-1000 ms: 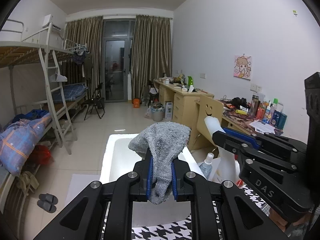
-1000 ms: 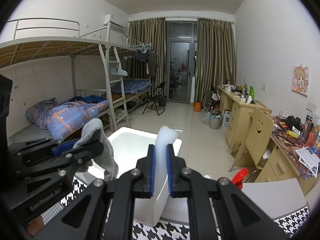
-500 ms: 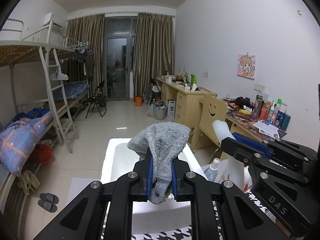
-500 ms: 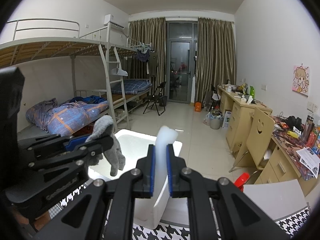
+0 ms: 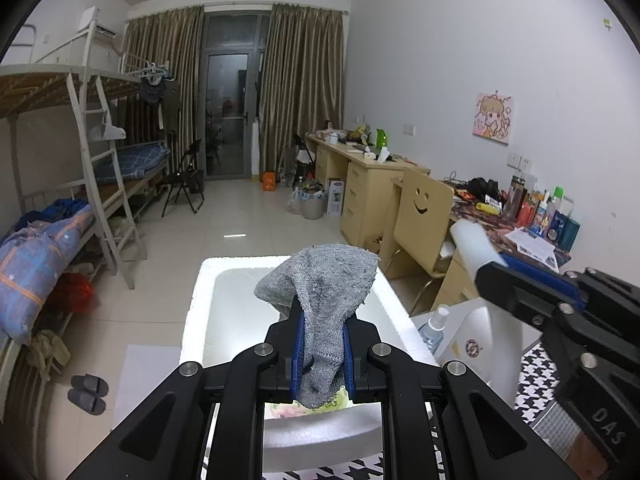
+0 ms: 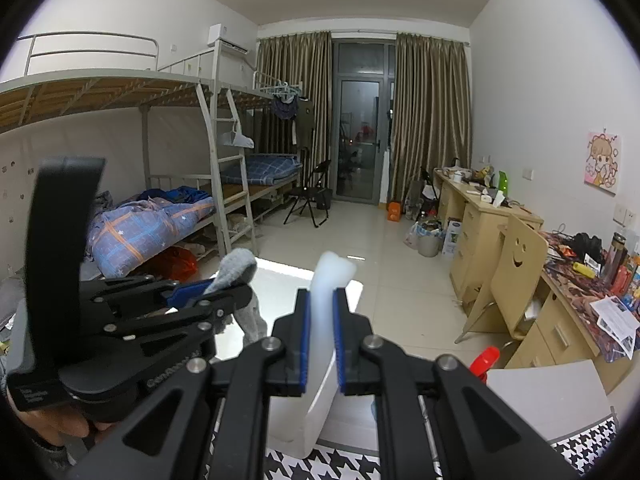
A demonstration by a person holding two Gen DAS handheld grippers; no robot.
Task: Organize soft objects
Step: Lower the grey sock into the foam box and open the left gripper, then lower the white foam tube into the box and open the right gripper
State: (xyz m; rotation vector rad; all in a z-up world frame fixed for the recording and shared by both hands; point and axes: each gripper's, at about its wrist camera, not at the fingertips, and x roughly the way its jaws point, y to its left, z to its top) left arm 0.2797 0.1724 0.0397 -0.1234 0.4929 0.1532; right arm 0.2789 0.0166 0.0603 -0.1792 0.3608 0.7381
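Far left of the left wrist view: a bunk bed with a white ladder, a blue plaid quilt bundled on the lower bunk, a pair of dark slippers on the tiled floor beside it. Further along, a folding chair near the curtained glass door.

In the middle, low: left gripper clamped on a grey knitted cloth, blue pads pressing its bunched middle, top flopping forward in a loose fold, lower end dangling below the pads. Held above the open white foam box, over its near part; something flower-patterned just visible inside beneath the cloth. Black-and-white houndstooth surface under the box.

Right of that: a small clear spray bottle just beside the box wall, then a wooden chair with a smiley cut-out at a cluttered desk.

Far right, seen side-on: right gripper, closed on a white foam sheet that sticks out past its tip.

Same pair in the right wrist view: left gripper with the grey cloth at left; right gripper in the middle, pads squeezing the upright white foam sheet, its rounded top standing clear above the 2 fingers, the foam box below it. A red spray-bottle trigger low at right.
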